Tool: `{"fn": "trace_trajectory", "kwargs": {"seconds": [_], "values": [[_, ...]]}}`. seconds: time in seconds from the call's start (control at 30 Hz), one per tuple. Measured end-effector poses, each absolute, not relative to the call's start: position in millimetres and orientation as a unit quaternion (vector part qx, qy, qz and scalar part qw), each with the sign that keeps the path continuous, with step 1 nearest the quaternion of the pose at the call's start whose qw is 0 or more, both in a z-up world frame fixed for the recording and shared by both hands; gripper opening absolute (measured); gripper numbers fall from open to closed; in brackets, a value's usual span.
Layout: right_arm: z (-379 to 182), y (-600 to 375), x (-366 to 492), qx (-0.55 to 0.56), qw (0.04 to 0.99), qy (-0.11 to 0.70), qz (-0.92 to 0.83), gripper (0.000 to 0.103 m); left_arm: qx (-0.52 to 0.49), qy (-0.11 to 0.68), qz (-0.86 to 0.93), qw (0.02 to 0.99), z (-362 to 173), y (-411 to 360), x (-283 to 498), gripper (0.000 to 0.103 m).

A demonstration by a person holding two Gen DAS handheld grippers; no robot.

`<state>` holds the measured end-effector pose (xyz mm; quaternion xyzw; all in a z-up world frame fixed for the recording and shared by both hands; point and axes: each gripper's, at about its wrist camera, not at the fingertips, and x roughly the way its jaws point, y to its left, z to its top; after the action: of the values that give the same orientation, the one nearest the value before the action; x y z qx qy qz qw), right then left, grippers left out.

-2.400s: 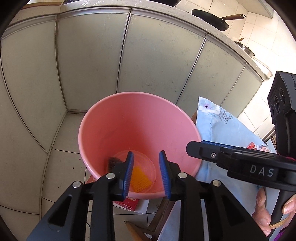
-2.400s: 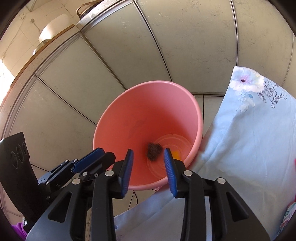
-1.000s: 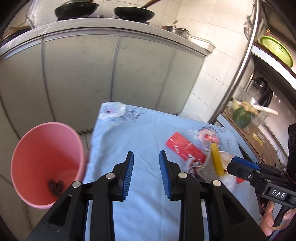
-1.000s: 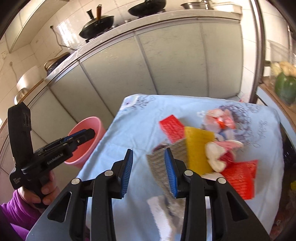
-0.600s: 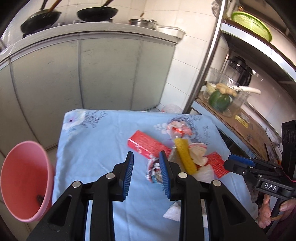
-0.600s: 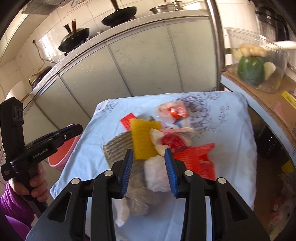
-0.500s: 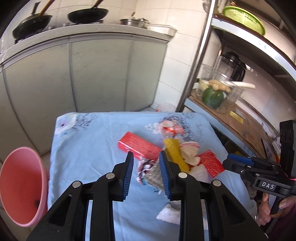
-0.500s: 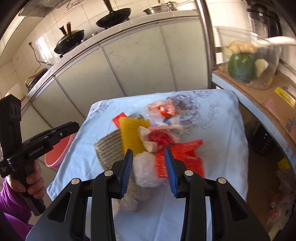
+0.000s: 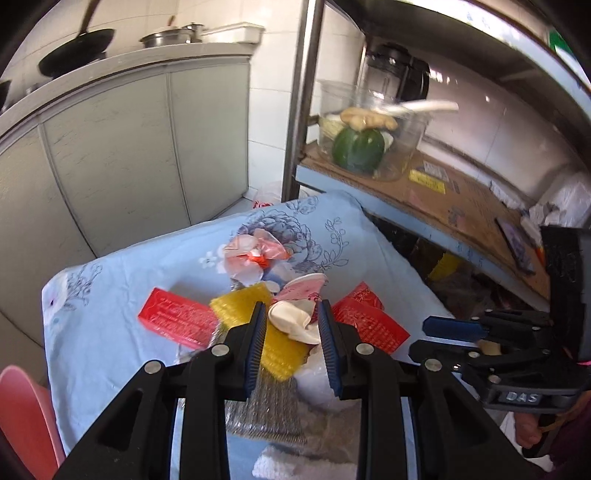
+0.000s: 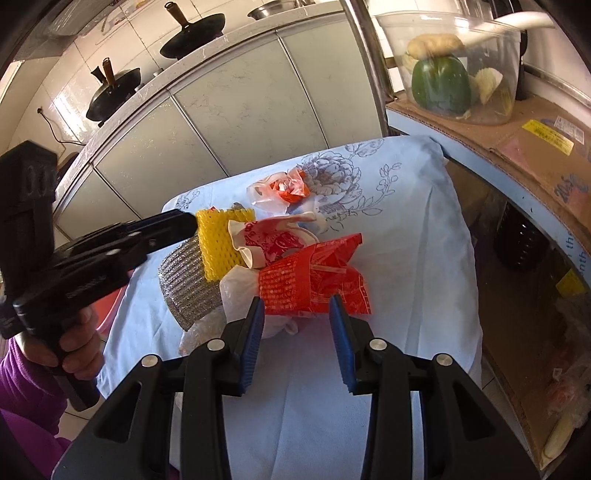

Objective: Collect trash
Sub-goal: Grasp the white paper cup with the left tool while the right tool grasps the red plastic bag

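Both grippers have their fingers apart and hold nothing. The left gripper (image 9: 291, 341) hangs over the trash pile (image 10: 266, 254) on the blue cloth (image 10: 417, 240). The yellow net (image 10: 218, 243) runs from 12 to 6 o'clock. The right gripper (image 10: 297, 341) sits by the red wrapper (image 10: 314, 280). The pink bucket (image 9: 26, 417) at 8 o'clock hides its inside.

Both tongs swung from the pink bucket (image 9: 22, 417) to the trash pile (image 10: 280, 258), now hovering open above it

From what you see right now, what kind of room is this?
Most likely a home kitchen: woks sit on a counter over grey cabinet doors, and a clear tub of vegetables stands on a shelf. Trash lies on a small cloth-covered table.
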<state>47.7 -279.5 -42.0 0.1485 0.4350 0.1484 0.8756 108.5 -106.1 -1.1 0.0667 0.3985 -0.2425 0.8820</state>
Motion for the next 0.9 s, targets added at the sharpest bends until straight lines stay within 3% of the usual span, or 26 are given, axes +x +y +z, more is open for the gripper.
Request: {"fn": "trace_trajectory", "kwargs": {"seconds": [0.07, 0.1, 0.13, 0.27, 0.37, 0.53, 0.57, 0.63, 0.9], "values": [[-43, -282, 47, 0.15, 0.875, 0.435, 0.15, 0.04, 0.087, 0.403, -0.245, 0.878, -8, -116, 115, 0.028], [-43, -283, 46, 0.15, 0.875, 0.435, 0.15, 0.048, 0.098, 0.404, -0.246, 0.876, -11, -121, 119, 0.028], [-43, -285, 45, 0.152, 0.876, 0.433, 0.15, 0.05, 0.105, 0.405, -0.246, 0.874, -13, -124, 121, 0.028], [-43, -289, 45, 0.159, 0.877, 0.427, 0.151, 0.051, 0.138, 0.41, -0.256, 0.865, -21, -139, 129, 0.028], [-46, -291, 45, 0.165, 0.875, 0.429, 0.15, 0.051, 0.168, 0.41, -0.256, 0.859, -28, -147, 135, 0.038], [-51, -292, 44, 0.167, 0.872, 0.436, 0.15, 0.051, 0.208, 0.407, -0.235, 0.858, -38, -150, 142, 0.039], [-52, -291, 44, 0.167, 0.871, 0.436, 0.151, 0.051, 0.209, 0.405, -0.233, 0.859, -39, -149, 142, 0.039], [-52, -290, 45, 0.168, 0.871, 0.436, 0.154, 0.051, 0.207, 0.404, -0.233, 0.86, -40, -145, 141, 0.027], [-51, -279, 48, 0.169, 0.869, 0.434, 0.167, 0.051, 0.183, 0.377, -0.223, 0.88, -24, -127, 127, 0.025]]}}
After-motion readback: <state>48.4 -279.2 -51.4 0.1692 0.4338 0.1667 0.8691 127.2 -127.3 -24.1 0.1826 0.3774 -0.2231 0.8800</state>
